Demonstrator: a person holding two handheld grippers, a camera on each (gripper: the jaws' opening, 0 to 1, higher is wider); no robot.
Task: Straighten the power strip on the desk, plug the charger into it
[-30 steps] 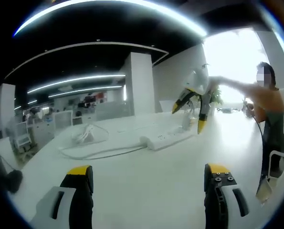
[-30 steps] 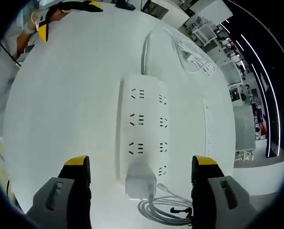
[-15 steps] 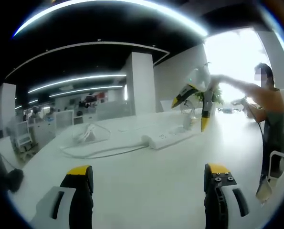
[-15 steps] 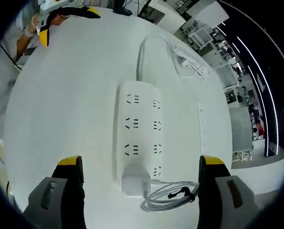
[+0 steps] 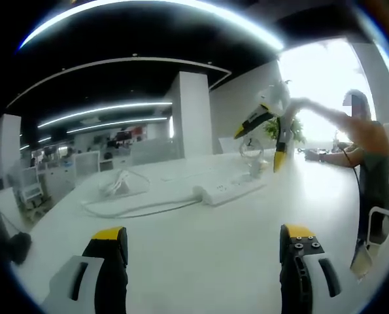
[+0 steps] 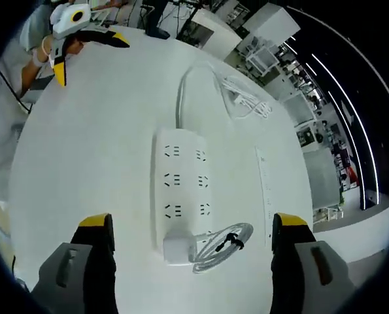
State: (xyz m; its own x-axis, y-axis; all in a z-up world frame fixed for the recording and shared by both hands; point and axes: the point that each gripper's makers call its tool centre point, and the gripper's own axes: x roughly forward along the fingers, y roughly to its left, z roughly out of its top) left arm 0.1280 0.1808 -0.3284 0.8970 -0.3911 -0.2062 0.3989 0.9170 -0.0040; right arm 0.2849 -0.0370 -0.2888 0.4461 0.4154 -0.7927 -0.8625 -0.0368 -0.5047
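The power strip (image 6: 180,186) lay mid-counter between the right gripper (image 6: 189,243)'s released, empty jaws, the charger (image 6: 178,249) seated at its 6 o'clock end with a coiled cable (image 6: 220,243) just beside; the left gripper (image 5: 204,243) also hung released. Strip looked rigid, light, likely to slide; best pinched across its long sides. Glossy white counter (image 6: 96,150), open office behind.
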